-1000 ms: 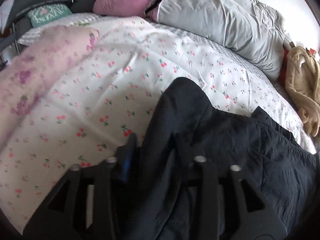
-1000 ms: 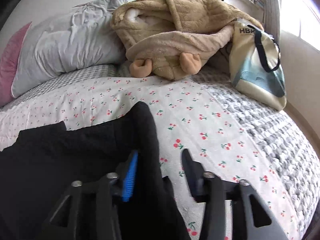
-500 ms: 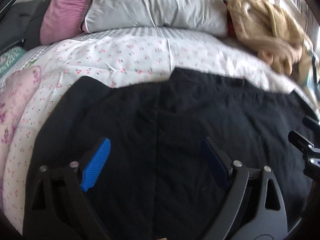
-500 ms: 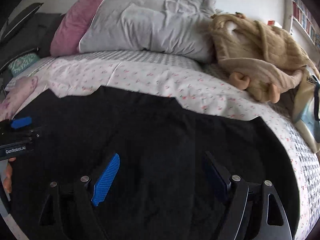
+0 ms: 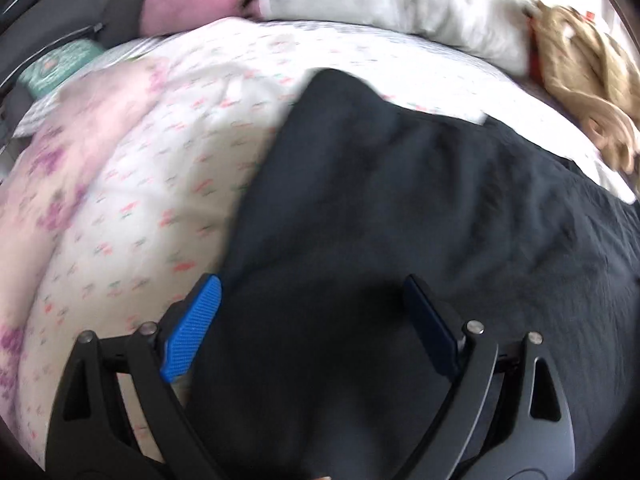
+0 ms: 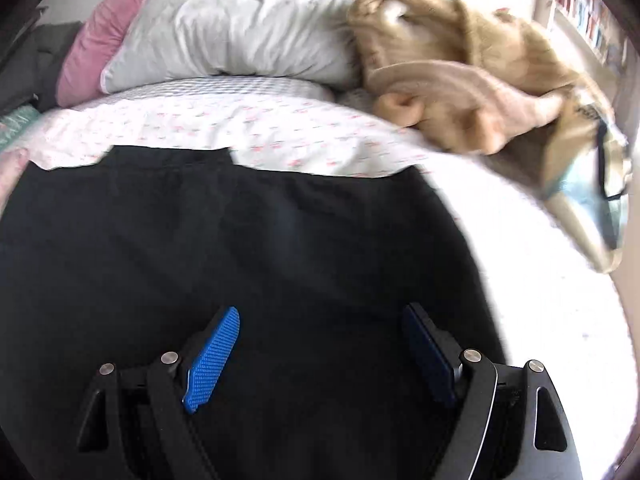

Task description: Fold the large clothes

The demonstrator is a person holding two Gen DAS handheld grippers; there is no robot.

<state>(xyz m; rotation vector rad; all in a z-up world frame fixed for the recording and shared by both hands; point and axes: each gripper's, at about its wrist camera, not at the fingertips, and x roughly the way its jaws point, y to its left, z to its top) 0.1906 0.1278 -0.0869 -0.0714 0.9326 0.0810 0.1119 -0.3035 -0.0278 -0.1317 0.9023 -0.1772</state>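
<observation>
A large black garment lies spread flat on a bed with a white cherry-print cover. In the left wrist view my left gripper hovers open over the garment's left edge, its blue pads wide apart with only flat cloth under them. The right wrist view shows the same garment with a notched far edge, and my right gripper stands open above its near right part. Neither gripper pinches any cloth.
A grey pillow and a pink pillow lie at the head of the bed. A tan fleece garment is heaped at the far right beside a tote bag. A pink floral cloth lies left.
Both grippers let go of the black garment and opened wide. The garment went from bunched in the jaws to lying spread on the bed. Both views are blurred from movement.
</observation>
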